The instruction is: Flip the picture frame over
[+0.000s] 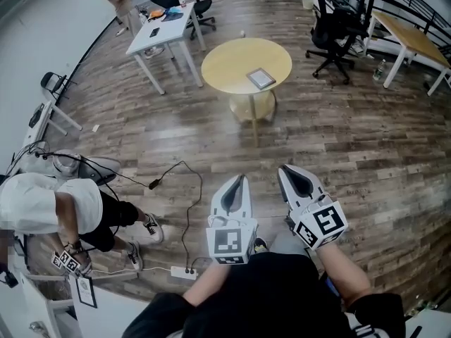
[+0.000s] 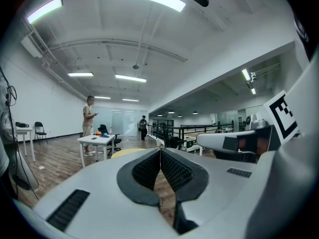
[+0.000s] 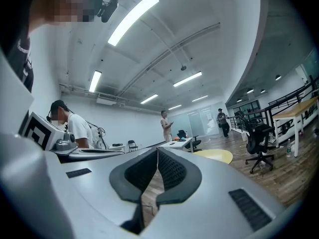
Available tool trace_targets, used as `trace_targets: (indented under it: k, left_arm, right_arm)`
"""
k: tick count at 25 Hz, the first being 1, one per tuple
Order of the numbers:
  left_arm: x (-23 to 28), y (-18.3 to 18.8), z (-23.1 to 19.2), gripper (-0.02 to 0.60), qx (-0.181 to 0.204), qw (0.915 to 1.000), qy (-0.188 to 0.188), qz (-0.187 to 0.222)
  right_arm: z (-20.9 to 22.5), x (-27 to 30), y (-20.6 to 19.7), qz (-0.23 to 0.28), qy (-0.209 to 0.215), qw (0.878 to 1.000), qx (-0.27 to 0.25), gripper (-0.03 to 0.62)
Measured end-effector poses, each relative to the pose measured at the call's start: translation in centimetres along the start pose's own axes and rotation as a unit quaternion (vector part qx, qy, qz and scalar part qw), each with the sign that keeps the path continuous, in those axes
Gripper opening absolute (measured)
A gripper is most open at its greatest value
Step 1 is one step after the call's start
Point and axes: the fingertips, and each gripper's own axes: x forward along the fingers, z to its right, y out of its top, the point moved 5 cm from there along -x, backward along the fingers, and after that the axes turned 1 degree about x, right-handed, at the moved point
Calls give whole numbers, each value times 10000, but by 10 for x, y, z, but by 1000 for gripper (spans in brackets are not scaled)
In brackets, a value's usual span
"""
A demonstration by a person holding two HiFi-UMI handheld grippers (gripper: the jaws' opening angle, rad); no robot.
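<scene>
A small picture frame lies flat on the round yellow table, far ahead of me across the wooden floor. My left gripper and right gripper are held side by side, level and well short of the table. Both have their jaws together with nothing between them. In the left gripper view the left gripper points toward the yellow table, whose edge peeks over the jaws. From the right gripper view the right gripper is shut, with the table at its right. The frame is not visible in either gripper view.
A white desk with clutter and an office chair stand behind the round table. A black chair and a wooden desk are at the right. A person crouches at left beside cables and a power strip.
</scene>
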Motion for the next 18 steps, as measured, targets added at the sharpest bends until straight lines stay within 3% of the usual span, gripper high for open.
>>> trace_targets:
  k: [11, 18]
  left_arm:
    - [43, 1, -23, 23, -59, 9999, 61, -86]
    - [109, 6, -24, 23, 17, 9997, 99, -205]
  right_arm:
    - [29, 39, -2, -135, -2, 9999, 62, 20]
    - [88, 72, 0, -177, 2, 9996, 217, 20]
